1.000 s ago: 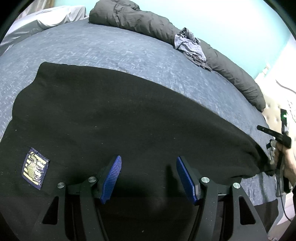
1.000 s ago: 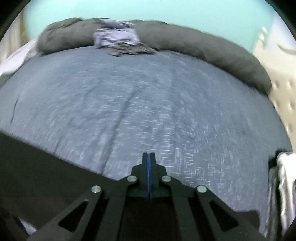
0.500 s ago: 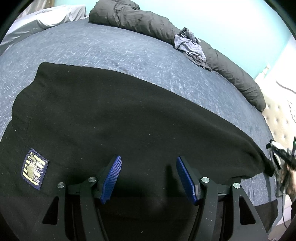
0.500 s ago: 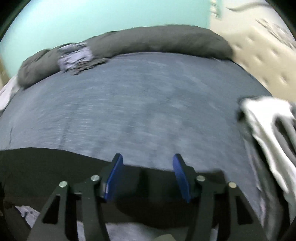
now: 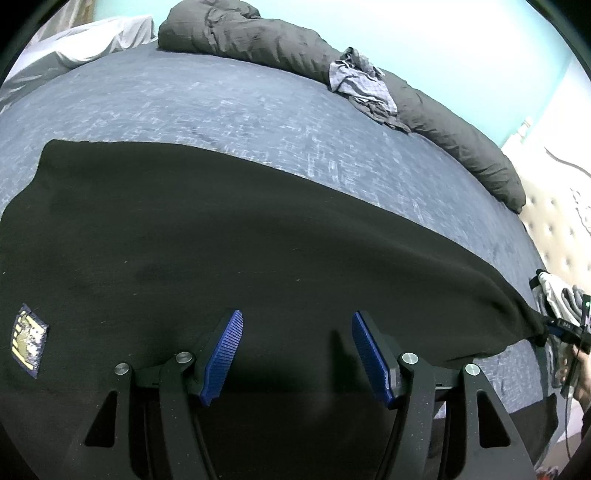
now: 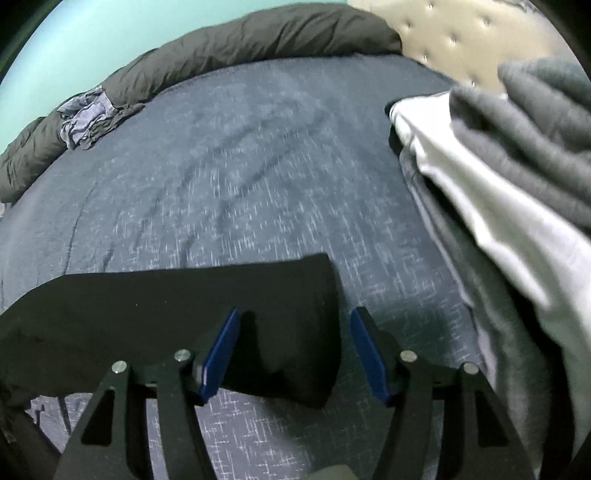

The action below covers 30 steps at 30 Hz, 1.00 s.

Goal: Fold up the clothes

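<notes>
The black garment (image 5: 258, 258) lies spread flat on the bed (image 5: 221, 110), its long axis running side to side along the near edge; one narrow end tapers toward the bed's right side, and in the right wrist view that squared-off end (image 6: 258, 314) sits directly under the right tool (image 6: 295, 350), partly between its fingers and a little to their left; the left tool (image 5: 297, 354) hovers over the broad middle of the cloth, so the right is nearer that end, the left nearer the body; both tools stand spread wide, blue ribbed pads (image 5: 225, 350) apart and gripping nothing.

Judging by this, the next fold likely turns on the right tool closing on that end and carrying it leftward along the long axis.

The garment is matte, soft, fairly heavy knit with few wrinkles; a small woven patch (image 5: 27, 339), navy with yellow, sits at its left part; the bed cover is blue-grey with a pale flecked weave, faintly creased; a rumpled dark grey duvet (image 5: 258, 48) lines the far edge with a crumpled checked cloth (image 5: 362, 81) on it; grey and white clothes (image 6: 498, 166) are heaped at the right edge, near but apart from the garment's end; a tufted headboard (image 6: 443, 33) lies beyond.
</notes>
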{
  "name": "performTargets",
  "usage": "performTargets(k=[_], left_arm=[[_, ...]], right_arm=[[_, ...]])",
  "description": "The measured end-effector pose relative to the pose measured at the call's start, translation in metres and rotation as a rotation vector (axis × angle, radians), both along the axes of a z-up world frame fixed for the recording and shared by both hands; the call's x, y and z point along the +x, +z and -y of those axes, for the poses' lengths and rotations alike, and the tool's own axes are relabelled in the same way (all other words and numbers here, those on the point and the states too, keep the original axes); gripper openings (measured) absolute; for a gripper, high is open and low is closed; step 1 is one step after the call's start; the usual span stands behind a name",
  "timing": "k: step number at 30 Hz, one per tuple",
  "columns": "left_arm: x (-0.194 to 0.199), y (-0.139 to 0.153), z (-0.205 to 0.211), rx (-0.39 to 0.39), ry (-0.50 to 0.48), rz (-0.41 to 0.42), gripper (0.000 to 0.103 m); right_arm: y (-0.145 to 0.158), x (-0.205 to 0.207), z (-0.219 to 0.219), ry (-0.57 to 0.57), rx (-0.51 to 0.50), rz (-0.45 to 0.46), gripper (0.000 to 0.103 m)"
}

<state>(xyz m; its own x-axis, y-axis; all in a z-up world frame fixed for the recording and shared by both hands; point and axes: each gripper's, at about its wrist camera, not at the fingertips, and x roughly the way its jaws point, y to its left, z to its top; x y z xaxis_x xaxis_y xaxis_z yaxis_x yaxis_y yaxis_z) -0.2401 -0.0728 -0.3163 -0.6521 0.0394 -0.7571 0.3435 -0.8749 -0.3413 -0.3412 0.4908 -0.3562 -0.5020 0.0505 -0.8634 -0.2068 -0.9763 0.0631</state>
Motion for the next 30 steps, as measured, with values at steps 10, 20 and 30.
performTargets(k=[10,20,30], left_arm=[[-0.005,-0.003,-0.006,-0.012,-0.005,0.006,0.066],[-0.005,-0.004,-0.008,-0.011,-0.018,0.009,0.066],[-0.005,-0.005,-0.006,-0.005,-0.023,0.009,0.066]], right_arm=[[0.021,-0.017,0.006,0.036,0.008,-0.114,0.006],[0.032,-0.068,0.009,-0.040,0.165,-0.080,0.020],[0.000,-0.007,-0.005,-0.050,0.031,-0.065,0.050]])
